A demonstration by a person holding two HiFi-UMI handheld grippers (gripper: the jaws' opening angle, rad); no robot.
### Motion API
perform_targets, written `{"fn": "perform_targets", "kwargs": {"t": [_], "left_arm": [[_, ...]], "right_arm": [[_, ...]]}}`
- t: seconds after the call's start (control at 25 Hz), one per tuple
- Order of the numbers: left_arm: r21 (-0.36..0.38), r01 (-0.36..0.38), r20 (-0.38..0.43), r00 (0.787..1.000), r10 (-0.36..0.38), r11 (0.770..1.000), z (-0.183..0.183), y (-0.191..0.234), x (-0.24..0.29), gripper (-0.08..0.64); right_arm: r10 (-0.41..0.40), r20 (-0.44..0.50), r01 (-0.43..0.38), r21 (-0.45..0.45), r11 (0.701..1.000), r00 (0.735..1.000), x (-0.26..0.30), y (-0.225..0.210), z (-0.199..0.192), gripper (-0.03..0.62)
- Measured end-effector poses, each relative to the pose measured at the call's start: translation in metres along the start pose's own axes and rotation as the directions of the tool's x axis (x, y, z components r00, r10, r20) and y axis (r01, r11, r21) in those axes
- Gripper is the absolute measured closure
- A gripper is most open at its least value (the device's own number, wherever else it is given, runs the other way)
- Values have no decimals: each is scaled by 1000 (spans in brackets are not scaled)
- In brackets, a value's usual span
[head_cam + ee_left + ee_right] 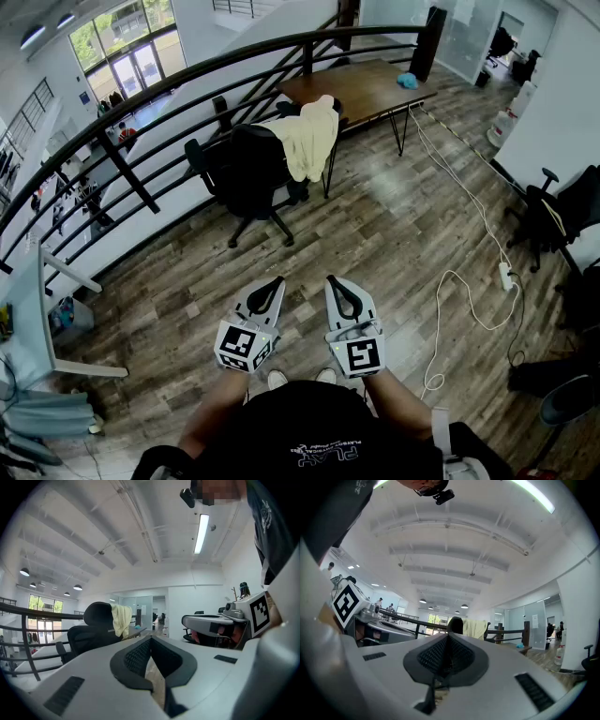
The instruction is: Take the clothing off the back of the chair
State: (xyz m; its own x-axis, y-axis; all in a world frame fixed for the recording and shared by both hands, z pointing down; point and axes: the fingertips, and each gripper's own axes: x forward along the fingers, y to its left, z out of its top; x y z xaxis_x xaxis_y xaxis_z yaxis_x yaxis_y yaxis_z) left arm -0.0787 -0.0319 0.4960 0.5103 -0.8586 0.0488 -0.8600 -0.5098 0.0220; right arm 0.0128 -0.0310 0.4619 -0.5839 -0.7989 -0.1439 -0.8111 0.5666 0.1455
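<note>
Left gripper (277, 280) and right gripper (332, 279) were clenched shut, empty.
Pale clothing (310, 137) draped over the black chair (246, 176), well ahead of both.

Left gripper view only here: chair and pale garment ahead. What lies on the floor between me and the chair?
Observer: Head view shows bare plank floor up to the chair; a white cable lies off to the right.
Operator: Right claw's state?
Observer: The right claw is shut, nothing between its pads.
Operator: Where does the garment hang?
Observer: From above, the garment drapes over the chair back on the side facing the wooden table.
</note>
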Motion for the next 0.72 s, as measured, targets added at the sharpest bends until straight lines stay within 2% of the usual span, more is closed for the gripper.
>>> {"fn": "perform_targets", "kwargs": {"t": [0.24, 0.44, 0.6, 0.72], "left_arm": [[-5, 19, 41, 999, -19, 1000, 11, -3, -13, 548], [-22, 34, 87, 996, -32, 999, 19, -7, -27, 548], [-26, 24, 86, 996, -22, 999, 19, -7, -37, 548], [-32, 15, 93, 996, -12, 999, 17, -6, -42, 548]], "right_arm": [[-6, 7, 6, -3, 1000, 1000, -4, 15, 12, 572], [12, 64, -11, -18, 1000, 998, -8, 32, 40, 572], [13, 10, -13, 0, 1000, 1000, -14, 35, 36, 572], [20, 26, -21, 46, 999, 999, -17, 36, 45, 571]]}}
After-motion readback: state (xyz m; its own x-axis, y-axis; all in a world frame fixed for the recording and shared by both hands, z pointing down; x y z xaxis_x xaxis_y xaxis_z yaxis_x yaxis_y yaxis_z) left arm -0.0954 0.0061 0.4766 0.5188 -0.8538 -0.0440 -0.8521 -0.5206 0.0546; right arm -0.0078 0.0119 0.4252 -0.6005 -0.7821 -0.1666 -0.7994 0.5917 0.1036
